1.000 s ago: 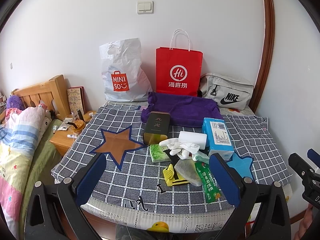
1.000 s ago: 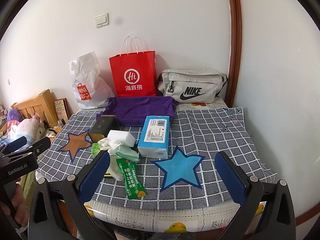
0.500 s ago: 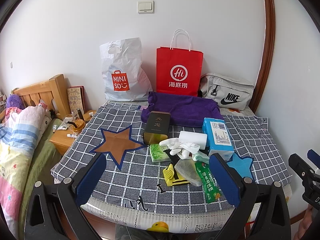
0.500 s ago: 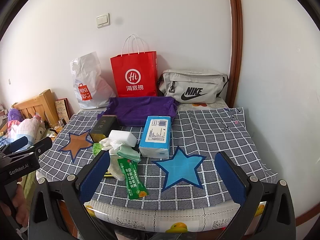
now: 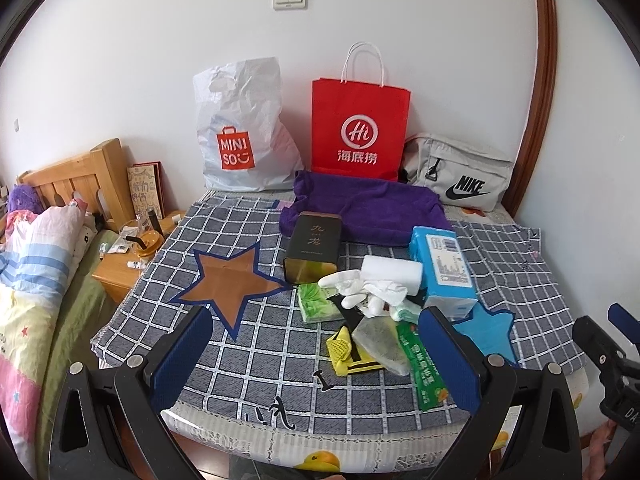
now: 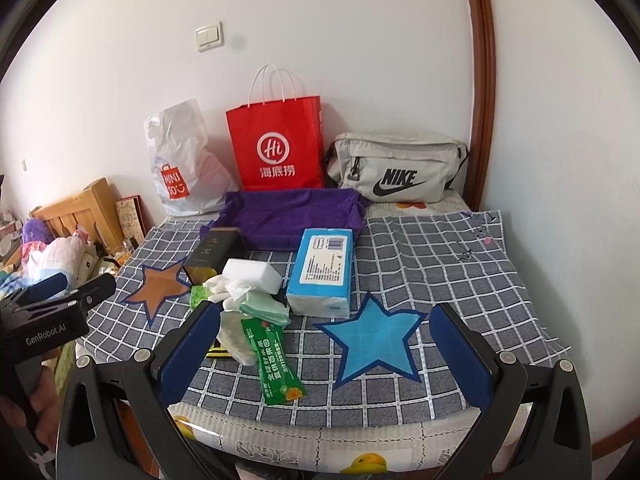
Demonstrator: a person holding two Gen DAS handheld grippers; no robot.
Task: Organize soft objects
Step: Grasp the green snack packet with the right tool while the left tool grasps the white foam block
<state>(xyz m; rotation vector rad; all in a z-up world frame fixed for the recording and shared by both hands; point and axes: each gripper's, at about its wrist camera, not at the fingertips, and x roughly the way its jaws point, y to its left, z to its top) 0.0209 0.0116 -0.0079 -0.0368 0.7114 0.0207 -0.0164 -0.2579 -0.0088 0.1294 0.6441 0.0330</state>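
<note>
Both the left gripper and right gripper hang released and empty at the front edge of the grey checked tablecloth. The soft things — crumpled white gloves, pale green folded cloth — lie tangled mid-cloth beside the blue tissue pack. A careless pinch could drag neighbours along — or snag the cloth itself.

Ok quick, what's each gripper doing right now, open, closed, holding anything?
Left gripper: open, holding nothing, above the near edge of the checked cloth.
Right gripper: open, holding nothing.
</note>
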